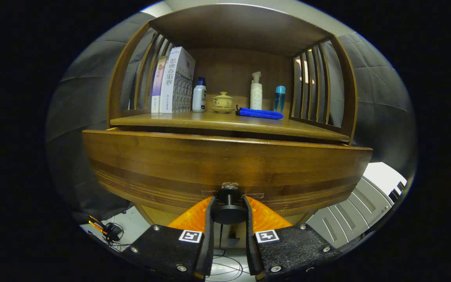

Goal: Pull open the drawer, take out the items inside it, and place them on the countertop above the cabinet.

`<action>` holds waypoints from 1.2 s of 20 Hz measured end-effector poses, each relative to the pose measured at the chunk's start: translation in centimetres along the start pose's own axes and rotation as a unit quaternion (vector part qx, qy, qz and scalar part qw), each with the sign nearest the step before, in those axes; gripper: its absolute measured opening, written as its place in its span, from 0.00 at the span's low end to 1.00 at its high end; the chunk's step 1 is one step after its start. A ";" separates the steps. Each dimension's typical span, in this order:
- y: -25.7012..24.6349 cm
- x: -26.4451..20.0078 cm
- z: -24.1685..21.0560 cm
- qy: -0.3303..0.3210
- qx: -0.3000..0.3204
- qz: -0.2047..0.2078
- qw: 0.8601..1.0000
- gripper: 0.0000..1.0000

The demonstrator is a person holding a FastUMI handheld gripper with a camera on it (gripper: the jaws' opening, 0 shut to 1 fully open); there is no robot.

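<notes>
Books, bottles, teapot

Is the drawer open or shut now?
Partly open: the drawer front stands out from under the countertop; the gripper is shut on its knob.

Glossy wooden drawer (banded grain), matt knob.

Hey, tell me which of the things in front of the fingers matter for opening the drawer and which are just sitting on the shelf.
For the job:
drawer
knob, with the gripper shut on it, both fingers pressing
countertop

Just lying about:
books
white bottle
lidded pot
pump bottle
blue bottle
blue cloth
</notes>
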State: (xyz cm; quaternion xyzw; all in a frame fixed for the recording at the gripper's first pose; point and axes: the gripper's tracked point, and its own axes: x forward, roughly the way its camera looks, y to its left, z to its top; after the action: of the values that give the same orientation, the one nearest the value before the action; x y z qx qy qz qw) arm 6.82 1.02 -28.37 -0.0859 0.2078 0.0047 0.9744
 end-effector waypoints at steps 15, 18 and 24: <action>0.8 -10.4 -4.2 0.008 0.007 0.024 1.000 0.35; 0.9 -10.7 -4.5 0.016 0.010 0.030 0.999 0.35; 1.2 -10.9 -4.5 0.022 0.025 0.049 0.998 0.45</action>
State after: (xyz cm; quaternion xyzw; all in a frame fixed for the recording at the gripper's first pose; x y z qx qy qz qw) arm -5.04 1.75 -28.18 -0.0515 0.2336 0.0454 0.9699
